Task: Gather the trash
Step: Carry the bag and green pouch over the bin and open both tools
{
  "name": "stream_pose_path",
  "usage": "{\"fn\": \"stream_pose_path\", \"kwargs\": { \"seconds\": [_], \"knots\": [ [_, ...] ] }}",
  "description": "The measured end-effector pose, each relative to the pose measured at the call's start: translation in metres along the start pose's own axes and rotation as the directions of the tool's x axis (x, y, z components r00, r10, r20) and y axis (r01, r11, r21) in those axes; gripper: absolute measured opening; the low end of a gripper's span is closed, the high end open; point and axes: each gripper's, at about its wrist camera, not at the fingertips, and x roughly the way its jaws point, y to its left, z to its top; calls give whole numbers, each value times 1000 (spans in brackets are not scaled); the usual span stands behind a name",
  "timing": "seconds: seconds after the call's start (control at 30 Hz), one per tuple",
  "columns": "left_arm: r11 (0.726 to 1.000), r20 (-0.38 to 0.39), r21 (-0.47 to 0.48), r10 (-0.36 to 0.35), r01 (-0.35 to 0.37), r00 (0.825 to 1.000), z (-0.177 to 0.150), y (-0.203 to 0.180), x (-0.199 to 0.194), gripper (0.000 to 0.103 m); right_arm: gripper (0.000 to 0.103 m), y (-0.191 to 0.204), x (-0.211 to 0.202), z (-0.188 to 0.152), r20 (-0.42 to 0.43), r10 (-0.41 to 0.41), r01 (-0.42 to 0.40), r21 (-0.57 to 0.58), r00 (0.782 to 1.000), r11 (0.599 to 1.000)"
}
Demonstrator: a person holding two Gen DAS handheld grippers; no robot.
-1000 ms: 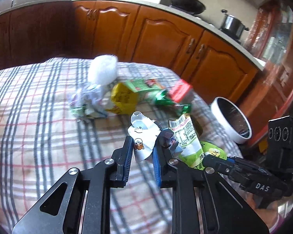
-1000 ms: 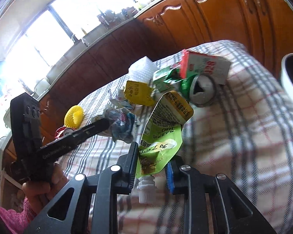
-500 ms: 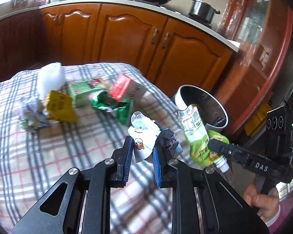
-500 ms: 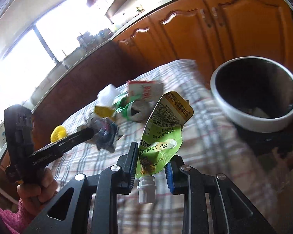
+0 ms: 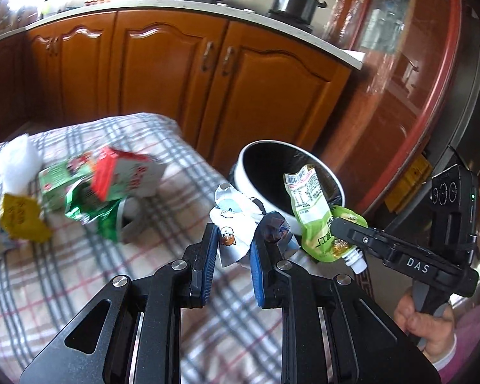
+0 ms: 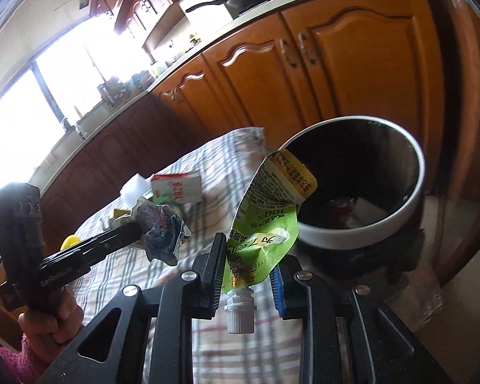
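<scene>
The left claw is clenching a crumpled white wrapper with cartoon print, and the right claw is gripping a green spouted drink pouch low down, just above its white cap, so the pouch is standing up between the pads. Both are being held above the right edge of the checked-cloth bench, near the white-rimmed bin that is standing on the floor just beyond it. More trash is lying at the far left of the bench: a red-and-white carton, a green packet, a yellow wrapper and a white foam wad.

The step in hand looks like the drop into the bin. To do it well, each claw should be carried fully over the dark opening before letting go, since the pouch is tall and floppy and could catch on the rim. Releasing one at a time, low over the mouth, should be keeping the light wrapper from drifting out.
</scene>
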Motion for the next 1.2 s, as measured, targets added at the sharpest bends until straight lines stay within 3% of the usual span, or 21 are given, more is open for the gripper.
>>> {"fn": "stream_pose_path", "kwargs": {
  "seconds": [0.43, 1.2],
  "knots": [
    [999, -40, 19, -47, 48, 998, 27, -26, 43, 18, 26, -40, -3, 26, 12, -75, 75, 14, 997, 997],
    [997, -112, 56, -38, 44, 993, 62, -54, 117, 18, 26, -85, 26, 59, -48, -138, 138, -10, 989, 990]
  ]
}}
